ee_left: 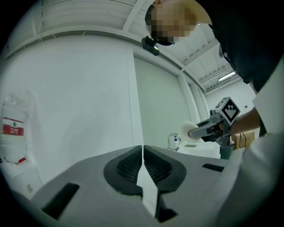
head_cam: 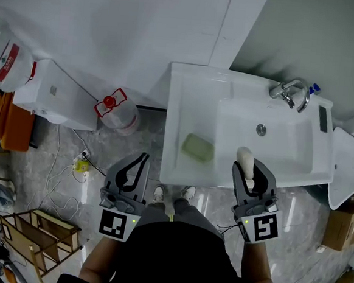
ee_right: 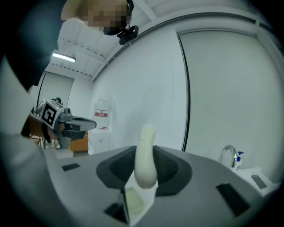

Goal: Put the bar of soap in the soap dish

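Note:
A cream bar of soap (head_cam: pixel 244 156) stands on edge between the jaws of my right gripper (head_cam: pixel 251 172), which is shut on it above the front rim of the white sink (head_cam: pixel 178 107). In the right gripper view the soap (ee_right: pixel 145 155) rises upright from the pads. The pale green soap dish (head_cam: pixel 198 147) lies on the sink's flat left shelf, left of the soap; it also shows through the jaw gap as the dish (ee_right: pixel 133 200). My left gripper (head_cam: pixel 137 163) is shut and empty over the floor, left of the sink. Its jaws (ee_left: pixel 143 162) meet.
A chrome faucet (head_cam: pixel 289 92) stands at the sink's back right. A water jug (head_cam: pixel 121 112) lies on the floor beside a white appliance (head_cam: pixel 53 91). A wooden frame (head_cam: pixel 35 236) and cables sit at lower left. A cardboard box (head_cam: pixel 344 227) stands at right.

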Demonstrator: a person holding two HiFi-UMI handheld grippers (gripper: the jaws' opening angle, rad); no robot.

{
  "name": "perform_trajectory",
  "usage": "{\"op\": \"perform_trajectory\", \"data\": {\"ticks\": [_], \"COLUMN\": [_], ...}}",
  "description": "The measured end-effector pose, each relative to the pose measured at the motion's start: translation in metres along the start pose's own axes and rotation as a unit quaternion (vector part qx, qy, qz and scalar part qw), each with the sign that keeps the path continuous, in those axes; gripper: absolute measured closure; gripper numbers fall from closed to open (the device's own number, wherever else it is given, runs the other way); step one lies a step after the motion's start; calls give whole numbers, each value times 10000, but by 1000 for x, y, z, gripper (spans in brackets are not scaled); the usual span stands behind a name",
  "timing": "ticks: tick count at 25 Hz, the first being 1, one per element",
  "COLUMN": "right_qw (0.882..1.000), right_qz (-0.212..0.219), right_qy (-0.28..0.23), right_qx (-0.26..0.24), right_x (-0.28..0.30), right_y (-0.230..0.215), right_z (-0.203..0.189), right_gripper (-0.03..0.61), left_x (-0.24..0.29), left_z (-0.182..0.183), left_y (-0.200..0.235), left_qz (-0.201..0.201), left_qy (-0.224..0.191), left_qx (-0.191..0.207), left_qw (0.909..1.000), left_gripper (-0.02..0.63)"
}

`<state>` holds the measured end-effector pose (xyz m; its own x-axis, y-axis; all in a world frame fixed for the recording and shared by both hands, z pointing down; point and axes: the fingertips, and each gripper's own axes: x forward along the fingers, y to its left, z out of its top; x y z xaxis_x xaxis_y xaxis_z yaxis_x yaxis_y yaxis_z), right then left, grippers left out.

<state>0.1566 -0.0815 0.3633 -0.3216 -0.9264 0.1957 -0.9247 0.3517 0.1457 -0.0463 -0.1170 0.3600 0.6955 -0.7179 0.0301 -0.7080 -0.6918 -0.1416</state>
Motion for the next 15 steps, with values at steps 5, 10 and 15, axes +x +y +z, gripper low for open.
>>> {"op": "perform_trajectory", "data": {"ticks": [5, 10, 15], "right_qw": [9995, 9978, 9970], "right_qz": [189, 412, 537], "right_qy": [237, 511, 556], "right_qx": [18, -14, 83], "right_x": [27, 53, 81], "right_y": [-2, 2, 7], "right_z": [-32, -67, -106], "right_gripper": [456, 456, 456], "left_x": [-4, -8, -9], "left_z": [-9, -21, -33], "left_y": [0, -1, -2], "left_qz": [174, 294, 389], "left_qy": [97, 225, 335], "left_qx": [-97, -194, -257], "left_qw": [9998, 9991, 9984], "left_gripper": [584, 584, 584]}}
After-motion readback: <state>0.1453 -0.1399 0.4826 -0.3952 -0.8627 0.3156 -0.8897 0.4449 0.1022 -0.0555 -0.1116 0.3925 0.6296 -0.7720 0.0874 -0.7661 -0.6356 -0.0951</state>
